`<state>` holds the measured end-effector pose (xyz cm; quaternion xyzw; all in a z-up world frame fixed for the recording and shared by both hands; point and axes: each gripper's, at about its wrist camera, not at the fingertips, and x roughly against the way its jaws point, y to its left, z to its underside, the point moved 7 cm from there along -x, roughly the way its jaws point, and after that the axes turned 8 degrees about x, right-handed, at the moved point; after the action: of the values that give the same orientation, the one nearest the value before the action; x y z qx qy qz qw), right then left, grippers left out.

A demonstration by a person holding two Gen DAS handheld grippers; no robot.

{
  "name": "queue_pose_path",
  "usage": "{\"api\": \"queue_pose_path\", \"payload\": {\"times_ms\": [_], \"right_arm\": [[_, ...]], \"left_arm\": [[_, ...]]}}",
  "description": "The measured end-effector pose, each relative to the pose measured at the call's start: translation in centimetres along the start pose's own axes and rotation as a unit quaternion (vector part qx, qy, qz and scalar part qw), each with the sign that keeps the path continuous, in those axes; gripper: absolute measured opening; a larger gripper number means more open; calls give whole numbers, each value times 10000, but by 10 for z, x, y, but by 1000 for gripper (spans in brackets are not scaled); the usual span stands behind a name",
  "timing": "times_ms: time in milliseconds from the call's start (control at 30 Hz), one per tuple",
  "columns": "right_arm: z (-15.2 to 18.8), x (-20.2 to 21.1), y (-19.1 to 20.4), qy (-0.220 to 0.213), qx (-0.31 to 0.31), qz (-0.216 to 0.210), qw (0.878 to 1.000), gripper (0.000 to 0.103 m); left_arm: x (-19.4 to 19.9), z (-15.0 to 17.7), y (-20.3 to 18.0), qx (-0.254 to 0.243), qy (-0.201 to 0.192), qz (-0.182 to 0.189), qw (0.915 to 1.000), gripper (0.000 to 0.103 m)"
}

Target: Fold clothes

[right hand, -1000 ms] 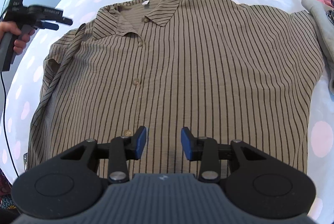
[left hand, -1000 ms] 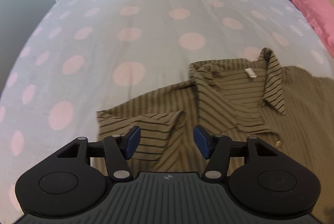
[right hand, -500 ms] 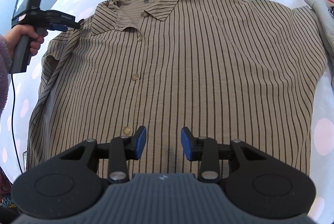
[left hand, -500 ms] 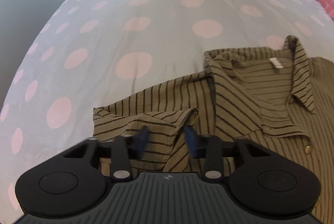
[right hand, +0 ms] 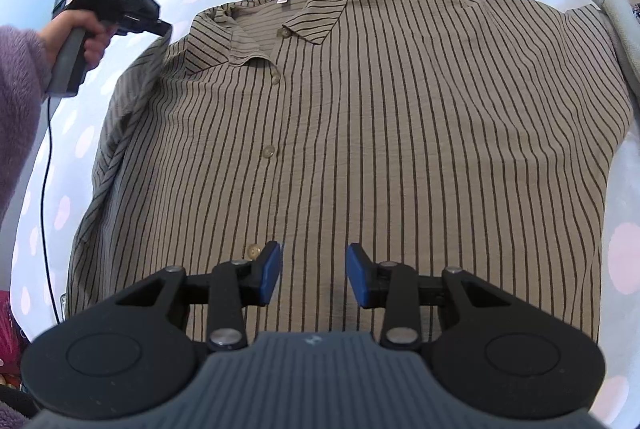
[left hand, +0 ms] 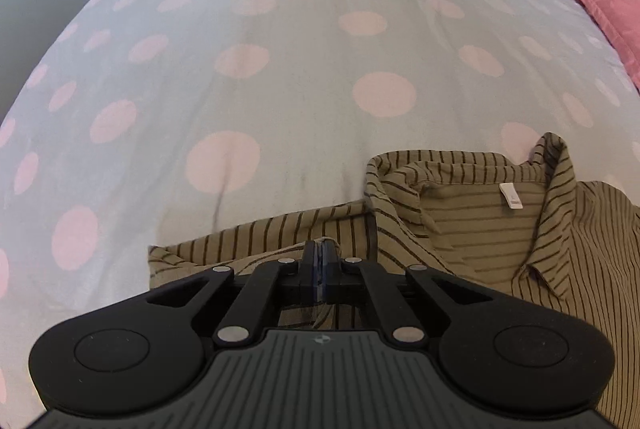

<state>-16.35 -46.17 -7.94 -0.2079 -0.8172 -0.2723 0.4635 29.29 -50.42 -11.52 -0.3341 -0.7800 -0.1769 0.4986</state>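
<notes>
1. The striped shirt (right hand: pixel 360 133) lies face up and spread flat on the polka-dot bedspread (left hand: pixel 280 69), collar (right hand: pixel 316 9) toward the far side, button placket running down its middle.

2. My left gripper (left hand: pixel 321 261) is clenched: the blue pads are pressed together with a fold of the shirt's left sleeve (left hand: pixel 224 249) pinched between them. The fabric bunches up at the fingertips.

3. From the right wrist view, my left gripper (right hand: pixel 162 29) sits at the shirt's left shoulder, beside the collar. My left hand (right hand: pixel 86 37) wraps the grey handle; a purple fuzzy sleeve (right hand: pixel 20 101) covers the forearm and a thin black cable (right hand: pixel 50 169) hangs down from the handle.

4. My right gripper (right hand: pixel 313 275) hovers over the lower front of the shirt, jaws partly apart, nothing between the pads. I cannot tell whether the tips touch the cloth.

5. The lowest visible button (right hand: pixel 253 250) is just left of the right gripper's left finger.

6. White label (left hand: pixel 512 195) inside the neckline is visible from the left wrist view; collar is partly rumpled on that side.

7. Pink pillow (left hand: pixel 608 1) lies at the far right of the bed. A grey garment (right hand: pixel 618 25) lies at the shirt's right edge, touching or just beside the right sleeve.
</notes>
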Motion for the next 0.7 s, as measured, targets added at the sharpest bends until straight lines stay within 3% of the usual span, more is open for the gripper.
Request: {"api": "queue_pose_path", "payload": {"times_ms": [33, 100, 167, 400, 567, 633, 700], "right_arm": [[0, 0, 1, 3, 2, -11, 10000, 40], [0, 0, 1, 7, 8, -18, 10000, 40], [1, 0, 1, 9, -9, -26, 10000, 40], [2, 6, 6, -35, 47, -119, 9999, 40], [6, 8, 11, 7, 81, -161, 9998, 40], [8, 9, 13, 7, 107, -169, 9998, 40], [10, 11, 15, -4, 139, -172, 9998, 40]], "left_arm": [[-3, 0, 0, 34, 17, 0, 10000, 2], [-2, 1, 4, 83, 3, 85, 9999, 21], [4, 4, 5, 11, -14, 191, 9998, 27], [55, 52, 20, -1058, -295, -53, 9939, 28], [70, 107, 27, -1387, -127, -1, 9903, 42], [72, 128, 25, -1524, -26, 9, 9883, 42], [66, 143, 24, -1649, 25, -206, 9861, 42]]}}
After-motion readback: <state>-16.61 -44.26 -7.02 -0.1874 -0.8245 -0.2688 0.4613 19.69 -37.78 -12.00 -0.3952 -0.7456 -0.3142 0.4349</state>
